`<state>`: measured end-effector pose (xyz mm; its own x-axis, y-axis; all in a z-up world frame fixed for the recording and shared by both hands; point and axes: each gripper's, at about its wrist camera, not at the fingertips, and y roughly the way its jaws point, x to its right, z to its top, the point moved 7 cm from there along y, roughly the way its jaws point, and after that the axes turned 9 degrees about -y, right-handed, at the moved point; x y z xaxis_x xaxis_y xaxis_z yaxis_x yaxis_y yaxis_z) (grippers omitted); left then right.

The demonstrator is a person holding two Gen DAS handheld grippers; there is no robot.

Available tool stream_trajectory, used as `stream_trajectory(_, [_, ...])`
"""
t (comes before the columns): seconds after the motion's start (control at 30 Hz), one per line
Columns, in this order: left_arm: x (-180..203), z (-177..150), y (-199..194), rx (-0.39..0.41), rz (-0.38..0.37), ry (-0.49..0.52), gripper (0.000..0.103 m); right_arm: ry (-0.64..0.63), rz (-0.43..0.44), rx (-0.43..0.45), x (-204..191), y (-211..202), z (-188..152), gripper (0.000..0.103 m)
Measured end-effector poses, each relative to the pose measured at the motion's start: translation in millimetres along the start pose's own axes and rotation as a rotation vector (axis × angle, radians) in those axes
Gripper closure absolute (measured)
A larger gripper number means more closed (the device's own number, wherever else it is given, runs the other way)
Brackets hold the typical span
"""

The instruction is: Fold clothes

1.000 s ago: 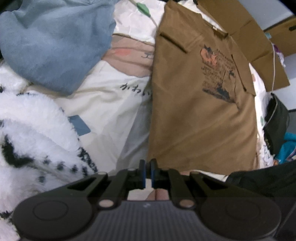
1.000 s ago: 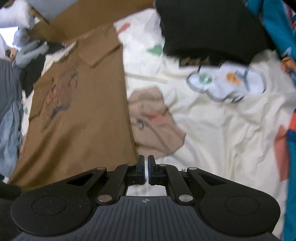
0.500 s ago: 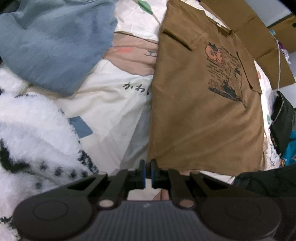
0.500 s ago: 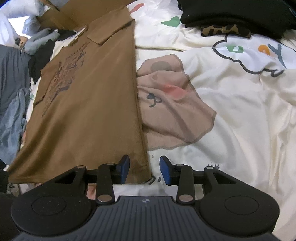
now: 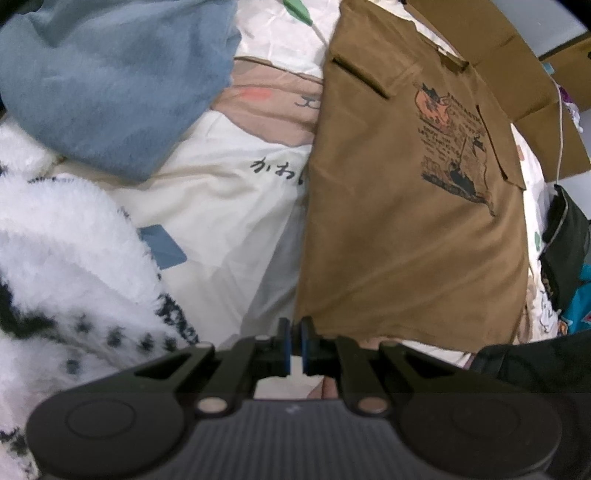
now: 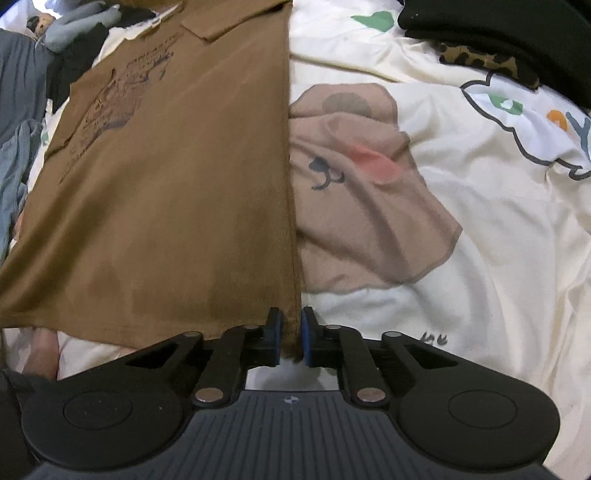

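Cream bedding with cartoon bears covered the bed, and the brown T-shirt lay flat on it, its sides folded in. A blue fleece and a fluffy white spotted blanket sat off to one side, black clothes to the other. The left gripper was at the shirt's bottom corner with its fingers pressed together; I could not tell if cloth was caught between them. The right gripper was closing its fingers on the shirt's other bottom corner, with the brown edge pinched between the blue pads.
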<state>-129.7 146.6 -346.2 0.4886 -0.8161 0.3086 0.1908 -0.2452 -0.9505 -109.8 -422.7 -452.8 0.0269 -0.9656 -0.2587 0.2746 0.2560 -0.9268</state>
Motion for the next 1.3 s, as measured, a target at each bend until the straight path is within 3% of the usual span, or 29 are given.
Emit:
stream_trajectory(0.2, [2, 3, -9, 0.019, -0.020, -0.005, 0.098, 0.008, -0.009, -0.010, -2, -14, 1, 0.099])
stream_trajectory(0.47, [16, 0, -36, 0.029, -0.060, 0.014, 0.098, 0.044, -0.004, 0.025, 6, -68, 16, 0.100])
stream_trajectory(0.83, [17, -20, -41, -0.008, -0.080, -0.001, 0.098, 0.061, -0.017, 0.022, 19, -115, 23, 0.101])
stream_trajectory(1.3, [5, -43, -46, -0.065, -0.050, 0.018, 0.098, 0.091, -0.027, -0.031, 5, -136, -27, 0.101])
